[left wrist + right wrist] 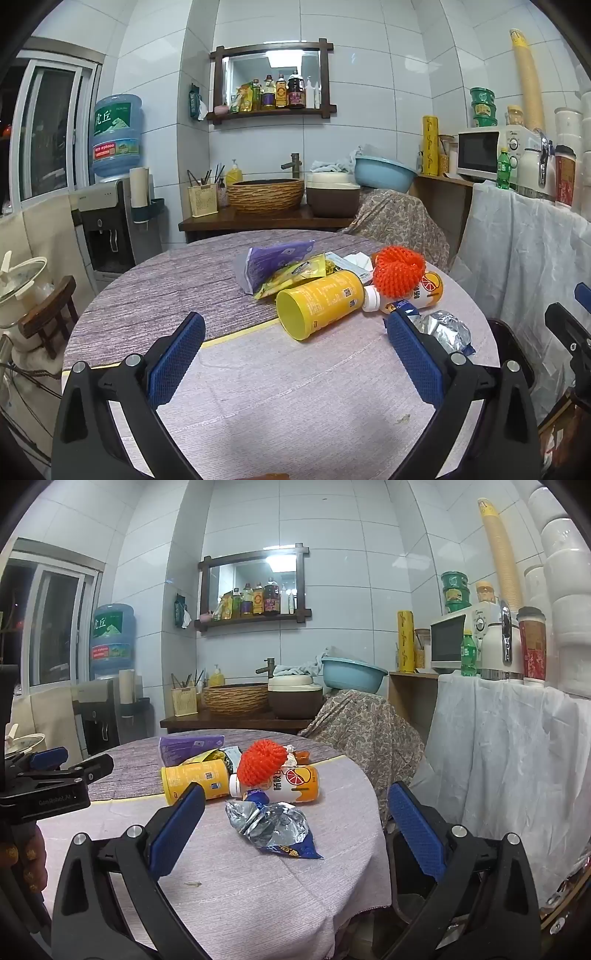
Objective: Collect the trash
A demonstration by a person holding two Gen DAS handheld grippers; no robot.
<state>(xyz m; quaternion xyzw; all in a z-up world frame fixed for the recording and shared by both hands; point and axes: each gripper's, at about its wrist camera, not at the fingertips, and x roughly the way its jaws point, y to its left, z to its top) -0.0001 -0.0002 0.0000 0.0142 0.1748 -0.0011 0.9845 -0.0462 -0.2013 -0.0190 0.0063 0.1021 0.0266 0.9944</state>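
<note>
Trash lies in a pile on the round table: a yellow cup on its side, an orange juice bottle, an orange foam net, a silver and blue foil wrapper, a yellow snack bag and a purple packet. My left gripper is open just before the yellow cup. My right gripper is open over the foil wrapper. Both are empty.
A dark bin stands beside the table's right edge. A white-draped counter with a microwave is on the right. A cloth-covered chair, a sink counter and a water dispenser stand behind the table.
</note>
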